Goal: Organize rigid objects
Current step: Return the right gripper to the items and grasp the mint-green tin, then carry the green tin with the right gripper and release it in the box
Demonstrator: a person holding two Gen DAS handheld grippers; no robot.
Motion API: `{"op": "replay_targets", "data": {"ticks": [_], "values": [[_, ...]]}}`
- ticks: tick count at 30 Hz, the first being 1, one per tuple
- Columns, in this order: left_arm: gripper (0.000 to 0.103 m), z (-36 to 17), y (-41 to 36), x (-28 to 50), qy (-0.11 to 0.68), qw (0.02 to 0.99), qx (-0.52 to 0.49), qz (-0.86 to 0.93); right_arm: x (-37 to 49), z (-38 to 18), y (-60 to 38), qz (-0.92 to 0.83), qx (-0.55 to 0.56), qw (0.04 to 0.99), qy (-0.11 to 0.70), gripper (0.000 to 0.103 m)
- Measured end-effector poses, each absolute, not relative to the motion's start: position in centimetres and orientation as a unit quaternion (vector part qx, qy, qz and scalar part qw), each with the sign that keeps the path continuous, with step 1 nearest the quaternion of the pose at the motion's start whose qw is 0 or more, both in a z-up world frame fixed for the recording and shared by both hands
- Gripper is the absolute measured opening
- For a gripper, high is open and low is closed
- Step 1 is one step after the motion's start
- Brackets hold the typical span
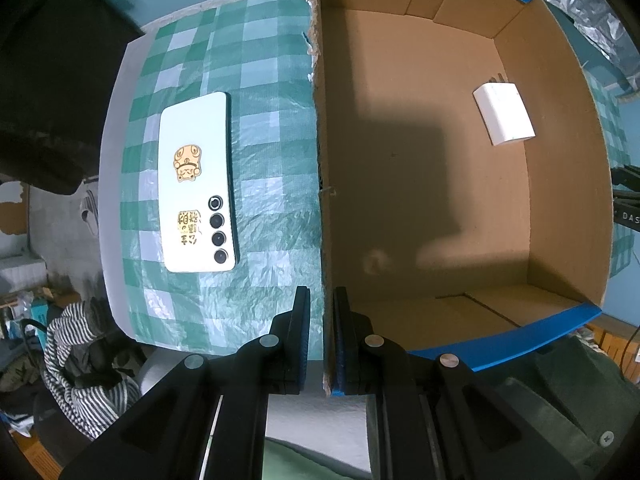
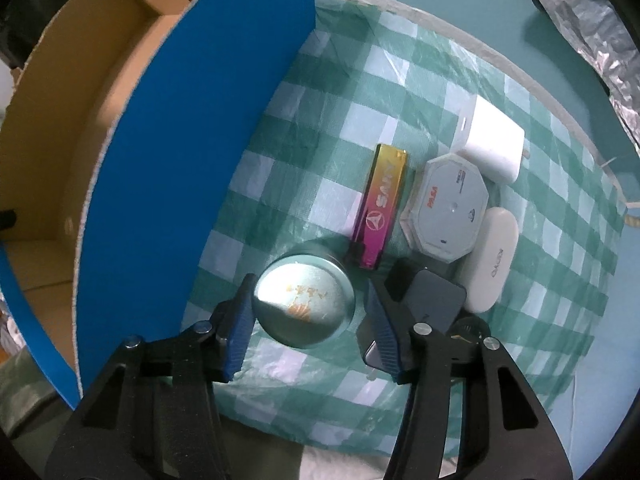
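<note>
Tin (image 2: pixel 306 305) between tongs (image 2: pixel 310 320), box wall (image 2: pixel 192 160) alongside

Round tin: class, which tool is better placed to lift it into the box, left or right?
Right. The right tool is open around the tin; the left tool grips the box wall.

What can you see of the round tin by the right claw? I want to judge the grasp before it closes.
The round tin is a low, teal-grey metal can with a shiny flat lid carrying scuffed gold markings. It sits lid-up on the checked cloth, between the open fingers of the right claw. The left pad looks very close to its rim; contact is unclear.
</note>
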State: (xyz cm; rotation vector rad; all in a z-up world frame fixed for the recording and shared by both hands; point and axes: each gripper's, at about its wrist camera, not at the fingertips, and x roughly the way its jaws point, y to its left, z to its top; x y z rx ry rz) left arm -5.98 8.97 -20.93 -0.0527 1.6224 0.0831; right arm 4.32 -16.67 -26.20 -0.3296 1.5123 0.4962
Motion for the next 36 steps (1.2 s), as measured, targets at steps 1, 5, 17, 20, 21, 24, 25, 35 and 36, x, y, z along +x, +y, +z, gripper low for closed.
{"op": "replay_targets", "data": {"ticks": [1, 5, 17, 20, 21, 24, 25, 35, 36], "values": [[0.011, -20.9, 9.0, -6.0, 0.724, 0.688, -0.024, 0.036, 4.4, -26.2, -16.7, 0.223, -0.145, 0.688, 0.676, 0.045], [0.011, -20.8, 8.9, -5.9, 0.724, 0.689, -0.024, 0.037, 4.5, -26.3, -16.6, 0.224, -0.146, 0.689, 0.674, 0.044], [0.011, -20.9, 8.7, -5.7, 0.726, 0.687, -0.023, 0.039, 4.2, -23.8, -17.2, 0.238, -0.149, 0.694, 0.663, 0.044], [0.011, -20.8, 8.7, -5.7, 0.726, 0.687, -0.023, 0.038, 4.2, -22.6, -17.0, 0.241, -0.152, 0.698, 0.657, 0.044], [0.011, -20.8, 8.7, -5.7, 0.725, 0.687, -0.023, 0.038, 4.2, -22.3, -17.0, 0.242, -0.152, 0.699, 0.655, 0.044], [0.011, -20.7, 8.8, -5.6, 0.725, 0.687, -0.022, 0.038, 4.3, -21.0, -17.1, 0.245, -0.151, 0.704, 0.649, 0.044], [0.011, -20.7, 8.8, -5.6, 0.725, 0.687, -0.023, 0.038, 4.4, -20.5, -17.0, 0.246, -0.152, 0.706, 0.647, 0.044], [0.011, -20.6, 8.7, -5.4, 0.726, 0.686, -0.021, 0.036, 4.8, -16.8, -16.4, 0.269, -0.162, 0.726, 0.612, 0.044], [0.011, -20.6, 8.7, -5.4, 0.726, 0.686, -0.021, 0.036, 4.8, -16.3, -16.2, 0.271, -0.163, 0.728, 0.609, 0.044]]}}
